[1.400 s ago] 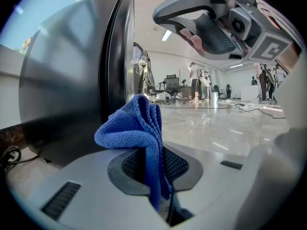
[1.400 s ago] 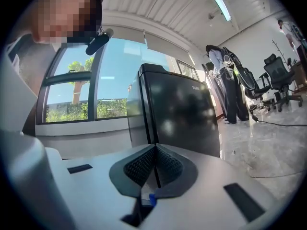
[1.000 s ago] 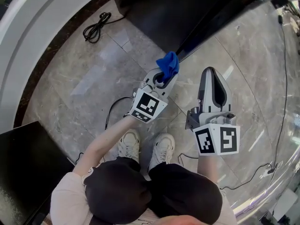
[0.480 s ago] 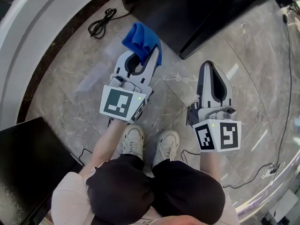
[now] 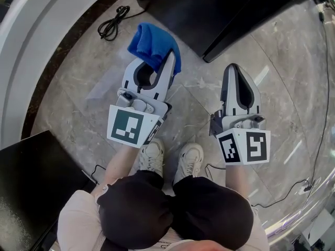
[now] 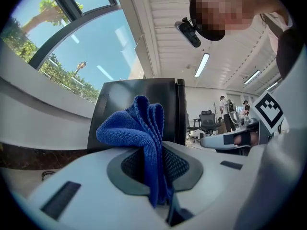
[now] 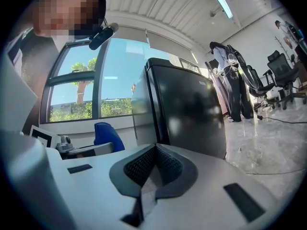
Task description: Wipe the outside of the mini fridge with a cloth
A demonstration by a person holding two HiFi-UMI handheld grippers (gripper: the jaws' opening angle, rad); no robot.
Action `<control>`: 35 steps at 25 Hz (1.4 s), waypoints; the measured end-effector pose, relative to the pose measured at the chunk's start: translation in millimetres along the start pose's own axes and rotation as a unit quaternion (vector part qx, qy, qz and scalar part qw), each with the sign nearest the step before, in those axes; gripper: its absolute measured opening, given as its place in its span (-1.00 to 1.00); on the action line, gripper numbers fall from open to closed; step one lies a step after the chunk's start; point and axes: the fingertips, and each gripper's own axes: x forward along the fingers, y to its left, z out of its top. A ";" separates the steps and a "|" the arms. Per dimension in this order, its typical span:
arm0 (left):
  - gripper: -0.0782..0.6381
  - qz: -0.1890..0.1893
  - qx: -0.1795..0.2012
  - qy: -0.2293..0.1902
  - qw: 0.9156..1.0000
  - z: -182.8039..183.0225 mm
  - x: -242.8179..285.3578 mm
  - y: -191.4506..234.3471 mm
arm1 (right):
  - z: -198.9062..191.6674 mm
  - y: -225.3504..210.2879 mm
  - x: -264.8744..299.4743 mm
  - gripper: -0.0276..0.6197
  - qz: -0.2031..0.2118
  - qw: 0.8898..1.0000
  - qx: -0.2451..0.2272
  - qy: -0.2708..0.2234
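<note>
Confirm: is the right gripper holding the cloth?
No, the blue cloth is clamped in the left gripper, while the right gripper has its jaws together on nothing.

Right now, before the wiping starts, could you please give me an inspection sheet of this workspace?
Surface: glossy grey floor tiles.
Job's things: black mini fridge stands on the floor; blue cloth is bunched up, apart from it.
Clutter: nothing seen.
Grippers: left claw shut on the blue cloth; right claw shut, empty.
Cables: coiled black cable by the wall; thin cable at the right.
Surroundings: black box at lower left; windows; office chairs far behind.
</note>
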 end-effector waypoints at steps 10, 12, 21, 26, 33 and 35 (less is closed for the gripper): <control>-0.63 0.003 -0.011 0.003 1.000 -8.6 1.2 2.3 | -15.4 -2.8 6.2 -0.88 -0.001 1.000 -0.001 0.013; -0.63 0.004 -0.011 0.002 1.000 -9.4 2.8 2.9 | -17.7 -4.0 8.8 -0.88 -0.002 1.000 0.002 0.013; -0.63 0.019 -0.019 -0.023 0.999 -6.4 20.9 7.2 | -1.9 -6.0 21.4 -0.88 -0.003 0.998 -0.069 -0.007; -0.63 0.026 -0.018 -0.025 0.999 13.9 34.2 10.8 | 7.1 -20.6 24.6 -0.88 -0.014 0.993 -0.121 -0.001; -0.63 0.036 0.000 0.002 0.999 113.6 57.7 22.1 | 100.6 -40.9 14.6 -0.88 -0.080 0.995 -0.067 -0.003; -0.63 0.034 -0.002 0.012 0.999 166.4 55.9 15.2 | 149.9 -33.6 4.4 -0.88 -0.092 0.993 -0.067 0.015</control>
